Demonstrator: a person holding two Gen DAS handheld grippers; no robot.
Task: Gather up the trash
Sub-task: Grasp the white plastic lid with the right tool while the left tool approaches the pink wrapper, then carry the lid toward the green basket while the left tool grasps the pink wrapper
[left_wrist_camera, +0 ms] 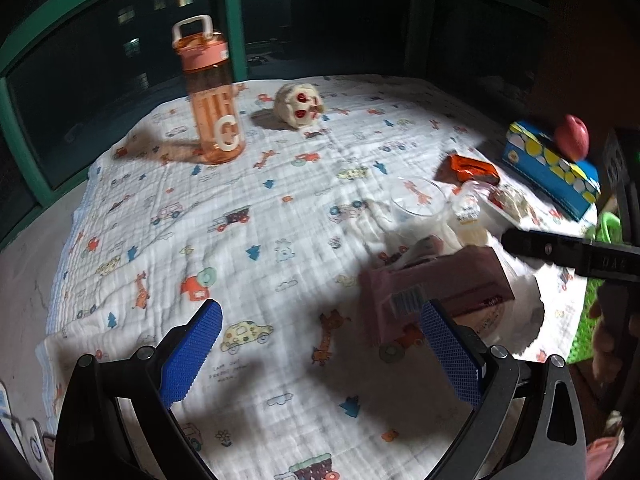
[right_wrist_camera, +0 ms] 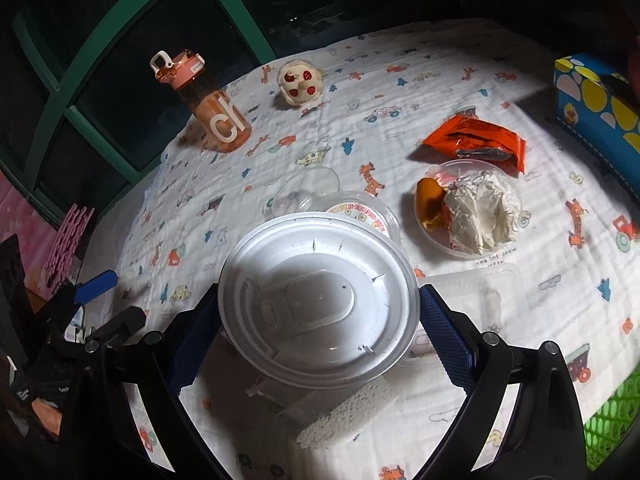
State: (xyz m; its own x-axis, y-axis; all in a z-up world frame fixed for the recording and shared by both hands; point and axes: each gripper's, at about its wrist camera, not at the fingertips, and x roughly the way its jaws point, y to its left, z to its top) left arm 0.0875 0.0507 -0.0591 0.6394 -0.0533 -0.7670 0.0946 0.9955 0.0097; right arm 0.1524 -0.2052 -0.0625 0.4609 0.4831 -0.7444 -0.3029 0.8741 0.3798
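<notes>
The right gripper (right_wrist_camera: 320, 312), at lower centre, clamps a lidded white cup (right_wrist_camera: 318, 300); its slick rim could slip free. The left gripper (left_wrist_camera: 320, 356) hangs jaws apart, empty, above the printed cloth (left_wrist_camera: 240, 184).

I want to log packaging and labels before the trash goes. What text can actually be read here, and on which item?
"C" in the left view, "cl" in the right view: white letters on the orange bottle.
"FOR THE SNOW": cloth print, the line under it blurred.
Orange wrapper and round label on the clear cup: print unreadable.

An orange water bottle (left_wrist_camera: 214, 96) stands beside a skull toy (left_wrist_camera: 300, 105) on the printed cloth (left_wrist_camera: 168, 248).
</notes>
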